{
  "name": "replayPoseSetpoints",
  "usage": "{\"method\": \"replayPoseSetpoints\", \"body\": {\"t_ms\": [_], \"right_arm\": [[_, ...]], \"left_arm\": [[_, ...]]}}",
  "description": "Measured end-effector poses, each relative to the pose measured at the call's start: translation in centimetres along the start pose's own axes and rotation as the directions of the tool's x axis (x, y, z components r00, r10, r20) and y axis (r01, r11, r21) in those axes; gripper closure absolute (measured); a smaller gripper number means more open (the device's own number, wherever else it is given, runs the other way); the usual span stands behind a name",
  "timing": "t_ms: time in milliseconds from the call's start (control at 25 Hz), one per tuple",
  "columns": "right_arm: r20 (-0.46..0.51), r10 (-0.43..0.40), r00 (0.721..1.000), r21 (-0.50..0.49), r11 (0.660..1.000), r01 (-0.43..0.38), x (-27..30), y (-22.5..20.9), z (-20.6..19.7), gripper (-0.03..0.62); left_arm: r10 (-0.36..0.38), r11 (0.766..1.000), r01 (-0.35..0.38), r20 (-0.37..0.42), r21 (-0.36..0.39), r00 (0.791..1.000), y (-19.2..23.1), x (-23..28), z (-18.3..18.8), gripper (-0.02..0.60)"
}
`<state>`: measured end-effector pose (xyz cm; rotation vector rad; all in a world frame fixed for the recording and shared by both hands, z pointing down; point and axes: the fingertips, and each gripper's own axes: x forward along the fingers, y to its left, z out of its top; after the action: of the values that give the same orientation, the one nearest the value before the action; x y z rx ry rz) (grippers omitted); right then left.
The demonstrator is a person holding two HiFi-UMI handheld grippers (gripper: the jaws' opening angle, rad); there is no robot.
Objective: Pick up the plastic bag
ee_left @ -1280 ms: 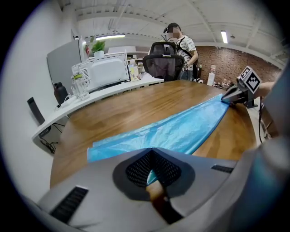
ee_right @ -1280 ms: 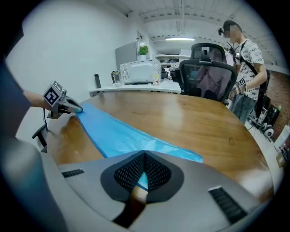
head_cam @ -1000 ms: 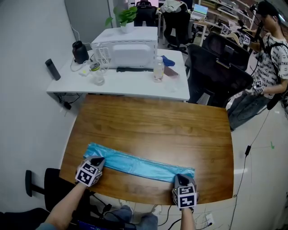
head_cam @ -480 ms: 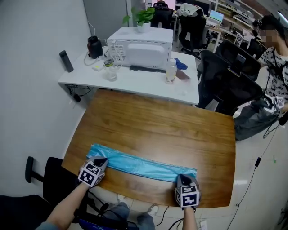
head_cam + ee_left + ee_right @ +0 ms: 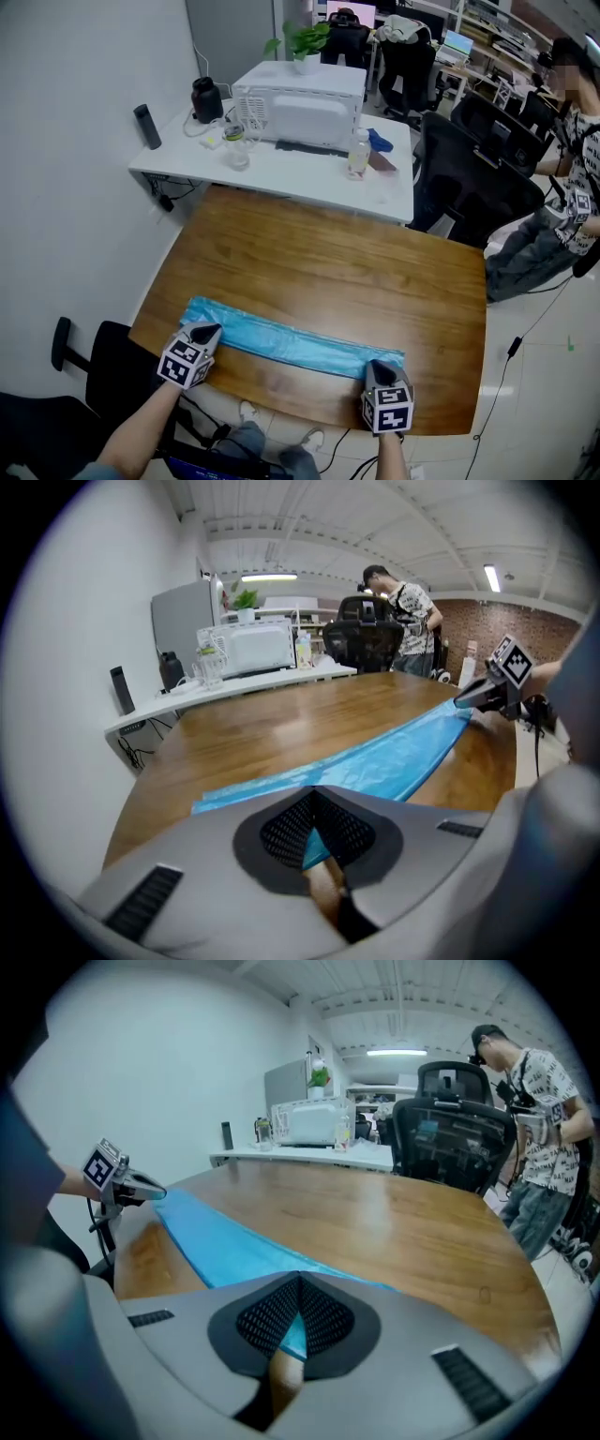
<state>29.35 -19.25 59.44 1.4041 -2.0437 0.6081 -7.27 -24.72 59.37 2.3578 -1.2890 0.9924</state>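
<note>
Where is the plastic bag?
Head view: the blue plastic bag lies along the wooden table's near edge, ends pinched by the left tool and right tool.

A brown wooden table [image 5: 328,272] with rounded corners occupies the centre of the room. A white desk [image 5: 309,176] stands just beyond its far edge and carries a white microwave [image 5: 300,105] and a potted plant [image 5: 305,39]. A plain pale wall [image 5: 75,141] runs along the table's left side. Black office chairs [image 5: 469,155] stand off its far right corner. Pale floor [image 5: 534,394] lies to its right. A tube light [image 5: 269,577] glows on the ceiling beyond the desk.
</note>
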Motion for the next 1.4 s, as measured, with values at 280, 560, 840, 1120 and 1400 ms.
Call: {"method": "replayPoseSetpoints", "body": {"t_ms": [280, 560, 840, 1120, 1400], "right_arm": [[0.125, 0.052, 0.991, -0.002, 0.999, -0.052, -3.2, 0.2, 2.2, 0.609], [0.308, 0.164, 0.937, -0.061, 0.986, -0.153, -7.6, 3.1, 6.8, 0.610], [0.467, 0.318, 0.825, -0.203, 0.947, -0.251, -12.9, 8.9, 11.0, 0.611], [0.536, 0.326, 0.779, -0.272, 0.940, -0.207, -16.7, 13.0, 12.6, 0.611], [0.605, 0.273, 0.748, -0.196, 0.962, -0.192, -19.7, 17.2, 13.3, 0.611]], "left_arm": [[0.016, 1.000, -0.016, 0.165, -0.002, 0.986, -3.9, -3.8, 5.2, 0.576], [0.024, 1.000, -0.018, 0.345, -0.021, 0.938, -8.8, -8.6, 10.6, 0.577], [-0.040, 0.999, 0.040, 0.540, 0.011, 0.841, -15.5, -13.8, 16.2, 0.575], [-0.093, 0.996, 0.076, 0.615, 0.053, 0.783, -17.7, -17.8, 16.5, 0.577], [-0.136, 0.991, 0.108, 0.637, 0.083, 0.758, -17.6, -21.4, 15.4, 0.575]]}}
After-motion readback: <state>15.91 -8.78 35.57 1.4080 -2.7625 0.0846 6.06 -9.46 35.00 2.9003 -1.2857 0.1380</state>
